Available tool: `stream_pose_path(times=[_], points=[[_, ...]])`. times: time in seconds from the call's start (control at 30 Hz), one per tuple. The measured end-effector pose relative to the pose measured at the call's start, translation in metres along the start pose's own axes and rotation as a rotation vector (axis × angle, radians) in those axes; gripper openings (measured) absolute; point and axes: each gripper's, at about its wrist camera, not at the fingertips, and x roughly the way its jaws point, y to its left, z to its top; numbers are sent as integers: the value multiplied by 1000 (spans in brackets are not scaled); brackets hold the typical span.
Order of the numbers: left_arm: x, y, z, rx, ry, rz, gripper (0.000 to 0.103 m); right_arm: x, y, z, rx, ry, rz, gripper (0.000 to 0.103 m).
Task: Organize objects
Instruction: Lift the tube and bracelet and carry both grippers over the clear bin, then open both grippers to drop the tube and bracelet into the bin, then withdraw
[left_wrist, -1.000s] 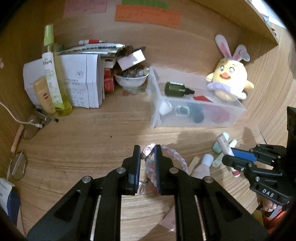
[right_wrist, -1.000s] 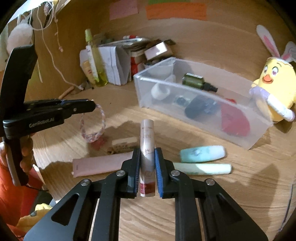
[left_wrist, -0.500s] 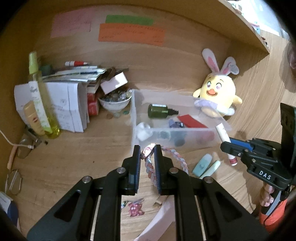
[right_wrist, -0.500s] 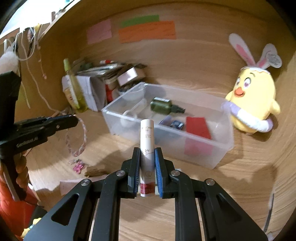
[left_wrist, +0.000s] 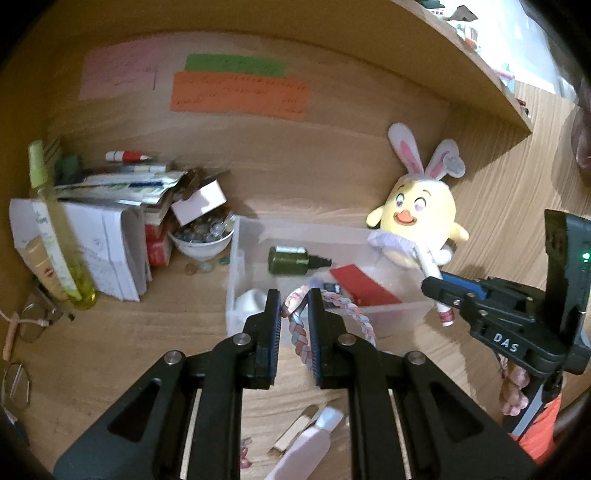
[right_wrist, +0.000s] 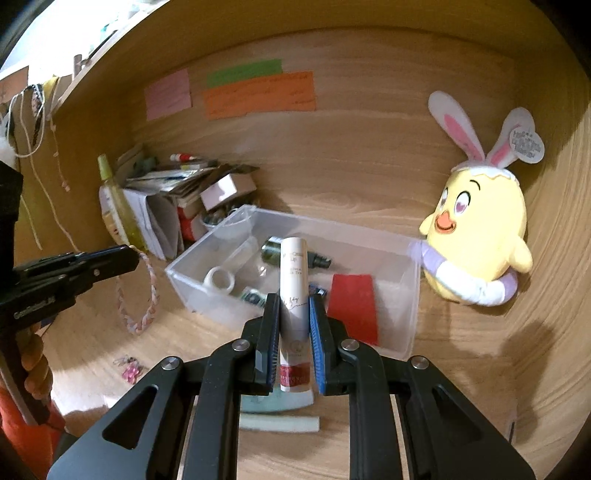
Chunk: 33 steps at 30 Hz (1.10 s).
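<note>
Left gripper (left_wrist: 293, 308) is pinching the braided headband (left_wrist: 347, 314) in its jaws above the clear bin (right_wrist: 369, 230) — right gripper (right_wrist: 293, 319) is clamping the white tube (right_wrist: 293, 295), hovering over that bin.

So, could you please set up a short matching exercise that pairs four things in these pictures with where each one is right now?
Things:
1. braided bracelet
2. white tube
3. green bottle
4. pink hair clip

Places:
A. lying inside the clear bin
B. held in the right tongs
C. lying on the wooden desk
D. held in the left tongs

Pairs: 1-D, 2-B, 3-A, 4-C
</note>
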Motion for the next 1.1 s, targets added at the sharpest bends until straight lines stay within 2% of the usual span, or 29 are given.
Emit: stream_pose_path(times=[0.23, 0.5, 0.7, 0.93, 1.1], points=[[17, -8, 15, 1, -1, 0, 13, 14, -9, 12, 7, 14, -13, 14], [47, 0, 29, -71, 29, -24, 13, 34, -19, 28, 0, 36, -36, 14], [77, 11, 29, -99, 74, 14, 13, 52, -23, 33, 3, 55, -50, 14], [102, 21, 22, -112, 125, 41, 13, 83, -29, 26, 21, 120, -53, 14], [116, 18, 18, -63, 143, 108, 13, 99, -30, 19, 13, 165, -63, 14]])
